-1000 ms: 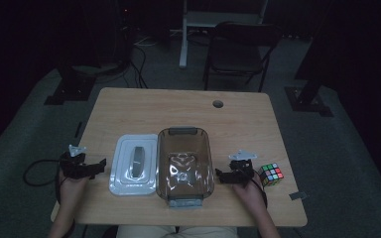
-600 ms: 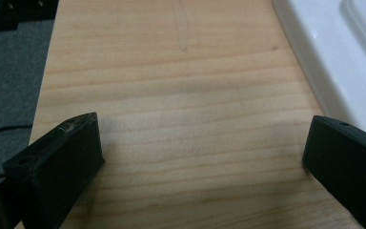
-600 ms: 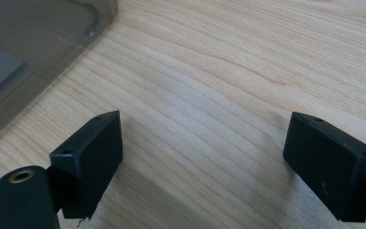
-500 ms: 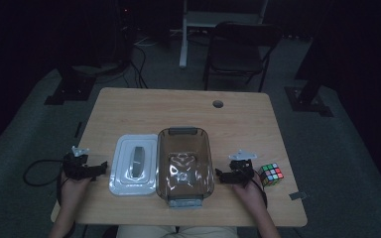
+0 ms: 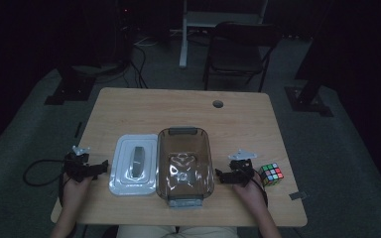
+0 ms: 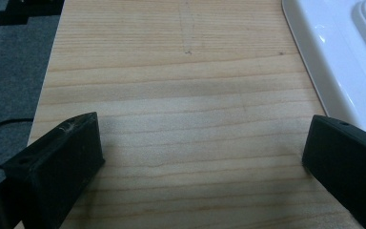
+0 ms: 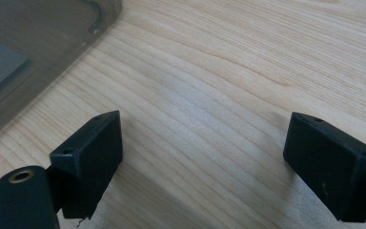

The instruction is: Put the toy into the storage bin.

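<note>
A clear brown plastic container (image 5: 185, 161) lies on the wooden table (image 5: 178, 109), and a white lid (image 5: 134, 164) with a grey handle rests flat just left of it. Left of the lid my left gripper (image 5: 101, 166) is open over bare wood; its view has the lid's edge (image 6: 333, 62) at the right, close to the right jaw. My right gripper (image 5: 220, 175) is open just right of the container, whose corner (image 7: 38, 43) sits at that view's upper left. Both left gripper (image 6: 202, 152) and right gripper (image 7: 205, 157) hold nothing.
A multicoloured puzzle cube (image 5: 271, 174) sits on the table right of my right hand. A round cable hole (image 5: 218, 104) is near the far edge. A black chair (image 5: 238, 49) stands beyond the table. The table's left edge (image 6: 52, 71) is close to the left gripper.
My left gripper has shifted slightly to the right, toward the white lid. The right gripper, container, lid and cube have stayed put.
</note>
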`<action>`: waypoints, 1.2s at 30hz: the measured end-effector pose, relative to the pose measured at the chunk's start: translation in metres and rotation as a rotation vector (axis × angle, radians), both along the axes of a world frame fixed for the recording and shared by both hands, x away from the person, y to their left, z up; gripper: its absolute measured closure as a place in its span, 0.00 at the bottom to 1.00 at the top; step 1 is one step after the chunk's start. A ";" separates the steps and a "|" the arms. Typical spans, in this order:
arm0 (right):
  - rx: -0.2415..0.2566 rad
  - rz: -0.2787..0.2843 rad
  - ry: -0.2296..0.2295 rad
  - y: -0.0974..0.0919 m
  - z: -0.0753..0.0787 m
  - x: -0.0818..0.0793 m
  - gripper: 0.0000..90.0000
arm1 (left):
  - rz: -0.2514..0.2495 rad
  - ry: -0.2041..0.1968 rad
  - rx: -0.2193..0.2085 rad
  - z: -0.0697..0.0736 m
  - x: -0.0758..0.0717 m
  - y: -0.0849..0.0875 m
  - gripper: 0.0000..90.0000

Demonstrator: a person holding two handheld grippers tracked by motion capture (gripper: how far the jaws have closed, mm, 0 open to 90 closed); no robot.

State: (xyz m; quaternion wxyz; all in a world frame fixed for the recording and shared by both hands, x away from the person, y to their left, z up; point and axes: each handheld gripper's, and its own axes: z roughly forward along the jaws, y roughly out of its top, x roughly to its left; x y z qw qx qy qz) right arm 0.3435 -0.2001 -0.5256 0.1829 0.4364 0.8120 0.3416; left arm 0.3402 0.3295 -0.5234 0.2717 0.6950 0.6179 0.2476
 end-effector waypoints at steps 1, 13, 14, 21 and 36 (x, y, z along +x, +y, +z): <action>-0.003 0.002 0.004 0.000 0.000 0.000 0.14 | -0.010 0.002 0.001 0.000 -0.001 0.000 0.01; 0.001 -0.007 -0.004 -0.005 0.020 -0.009 0.13 | -0.014 0.001 0.000 0.000 -0.001 -0.001 0.01; 0.003 -0.014 -0.016 -0.006 0.025 -0.011 0.13 | -0.014 0.000 0.000 0.000 -0.001 -0.001 0.01; 0.023 -0.052 -0.093 -0.025 0.054 -0.022 0.14 | -0.018 0.001 0.000 0.000 -0.001 -0.001 0.01; 0.034 -0.251 -0.170 -0.091 0.077 -0.040 0.13 | -0.023 0.001 0.001 0.000 -0.001 -0.001 0.01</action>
